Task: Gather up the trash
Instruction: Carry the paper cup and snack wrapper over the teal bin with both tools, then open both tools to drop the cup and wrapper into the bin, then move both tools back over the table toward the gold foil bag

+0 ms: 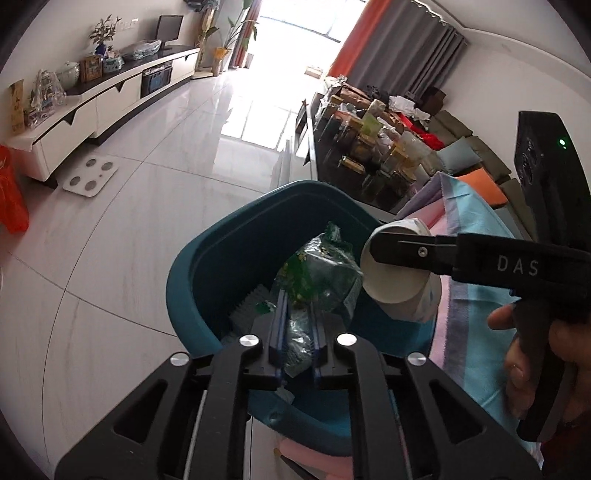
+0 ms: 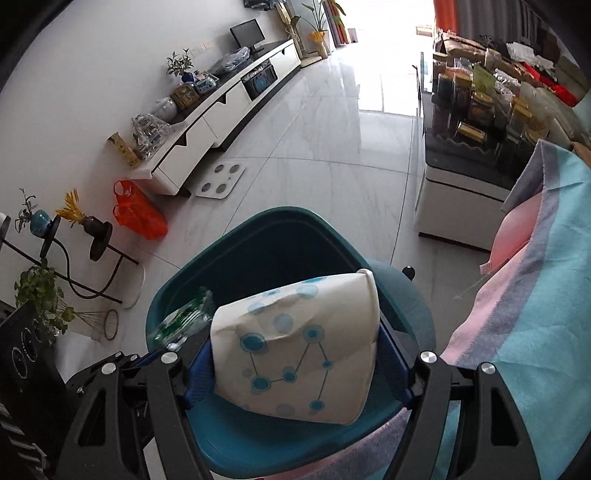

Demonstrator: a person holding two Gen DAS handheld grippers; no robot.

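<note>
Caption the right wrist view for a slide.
Right gripper holds a crumpled paper cup over the teal bin, beside a striped blanket.

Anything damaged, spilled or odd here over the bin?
Nothing spilled. The paper cup held by the right gripper is dented and creased along its side. The plastic wrapper in the left gripper is crumpled. Both hang over the teal bin.

Daylight floods in from the window (image 1: pixel 291 33) at the far end of the room, blown out to pure white in both views. It throws a hard glare on the glossy floor (image 1: pixel 243 122), fading nearer the cameras. The foreground is evenly lit, with soft shadows inside the teal bin (image 2: pixel 258 258). Both pictures are sharp, but fisheye bending curves the floor's lines and walls, and black vignetting fills the corners.
</note>
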